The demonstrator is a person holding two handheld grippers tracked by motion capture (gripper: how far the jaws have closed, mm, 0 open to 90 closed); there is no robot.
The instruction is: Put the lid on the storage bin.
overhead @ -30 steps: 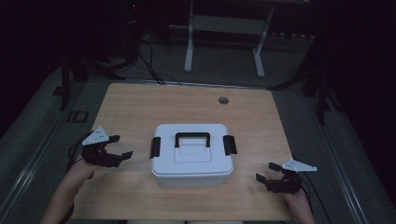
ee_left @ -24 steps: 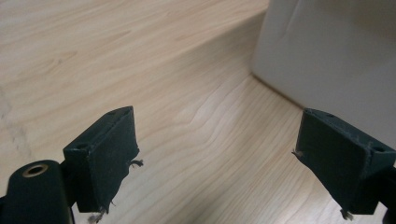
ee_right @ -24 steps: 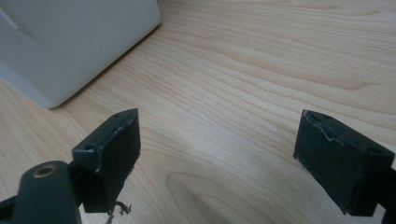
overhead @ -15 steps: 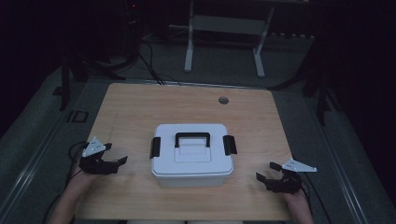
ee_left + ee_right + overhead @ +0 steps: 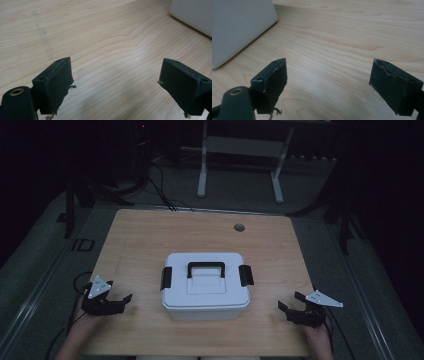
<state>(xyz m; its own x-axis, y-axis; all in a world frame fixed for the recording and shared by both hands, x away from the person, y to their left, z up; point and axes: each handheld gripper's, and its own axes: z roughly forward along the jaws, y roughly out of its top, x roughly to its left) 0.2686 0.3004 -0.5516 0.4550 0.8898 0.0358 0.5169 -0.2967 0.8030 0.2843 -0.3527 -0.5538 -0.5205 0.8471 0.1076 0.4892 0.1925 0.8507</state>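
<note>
Dim room, wooden table [image 5: 140,235]; white box [image 5: 205,287] centred between left gripper [image 5: 121,301] and right gripper [image 5: 289,303], both spread, empty. Risk: uneven reach toward 2 black latches [image 5: 166,277] shoving box sideways.

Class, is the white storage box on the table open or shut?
Shut: the white storage box has its lid seated flat, handle down, both black side latches against it.

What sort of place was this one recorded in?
Probably a lab or recording room, not a home: a lone wooden table holding a white lidded box, a metal stand behind it, and cables on the dark floor.
</note>
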